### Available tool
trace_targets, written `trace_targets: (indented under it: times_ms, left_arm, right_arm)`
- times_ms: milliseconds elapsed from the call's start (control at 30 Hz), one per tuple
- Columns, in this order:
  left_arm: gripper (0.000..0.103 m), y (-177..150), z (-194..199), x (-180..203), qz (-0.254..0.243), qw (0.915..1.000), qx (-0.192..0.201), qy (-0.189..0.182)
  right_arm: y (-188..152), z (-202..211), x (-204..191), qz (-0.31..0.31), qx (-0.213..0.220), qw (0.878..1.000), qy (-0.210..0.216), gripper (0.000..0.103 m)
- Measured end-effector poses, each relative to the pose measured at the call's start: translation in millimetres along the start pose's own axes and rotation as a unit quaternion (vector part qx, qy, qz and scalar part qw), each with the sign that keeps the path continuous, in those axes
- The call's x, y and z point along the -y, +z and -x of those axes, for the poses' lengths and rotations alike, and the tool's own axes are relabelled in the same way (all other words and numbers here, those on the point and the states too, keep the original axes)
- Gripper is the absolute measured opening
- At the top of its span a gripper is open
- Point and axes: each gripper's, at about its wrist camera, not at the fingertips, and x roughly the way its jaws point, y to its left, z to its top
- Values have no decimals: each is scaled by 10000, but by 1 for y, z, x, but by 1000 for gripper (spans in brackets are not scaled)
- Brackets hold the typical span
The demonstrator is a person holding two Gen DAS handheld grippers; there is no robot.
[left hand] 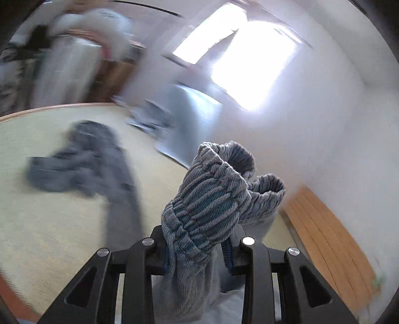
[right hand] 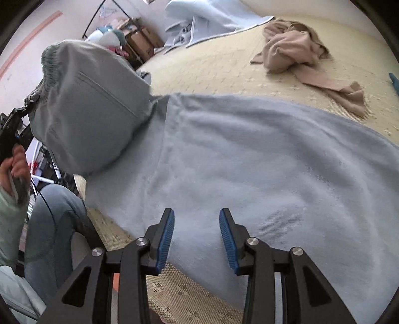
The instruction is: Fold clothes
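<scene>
L gripper (left hand: 197, 251) pinches ribbed elastic waistband (left hand: 207, 199); R gripper (right hand: 197, 239) spread over soft blue-grey pants (right hand: 249, 162).

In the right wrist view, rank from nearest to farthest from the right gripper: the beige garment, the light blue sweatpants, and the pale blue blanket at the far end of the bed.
From the right gripper:
1. Light blue sweatpants, spread directly under and ahead of the open fingers.
2. Beige garment, crumpled further up the bed, to the right.
3. Pale blue blanket, at the far edge, top centre.
</scene>
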Motion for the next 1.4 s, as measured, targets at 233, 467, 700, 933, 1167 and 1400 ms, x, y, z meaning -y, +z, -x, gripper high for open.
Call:
trace_targets:
  times_ms: [233,467,700,933,1167,1400]
  left_arm:
    - [30,22,-32,-146,1271,9875,-403,836]
    - [30,44,-75,-189,1432,9850,-715,652]
    - [40,32,-95,-236,1719,9728,-1311,828]
    - [90,34,-72,-210,1590,9794,-951,807]
    - [93,54,-18,-190,944,9835,-133,1536]
    - [93,24,-28,-12,-1803,9789,-218,933]
  right_arm:
    - [11,-17,-12,90,-106,9999,3,41]
    - [6,-36,-23,288,-453,9983,-207,41]
    - [-16,-38,-11,399,-709,9957,-453,37]
    - [-28,1,-1,1,-216,9983,-541,39]
    - [-20,58,3,-333,890,9938,-575,54]
    - [-20,90,29,-947,1415,9765,-1322,55]
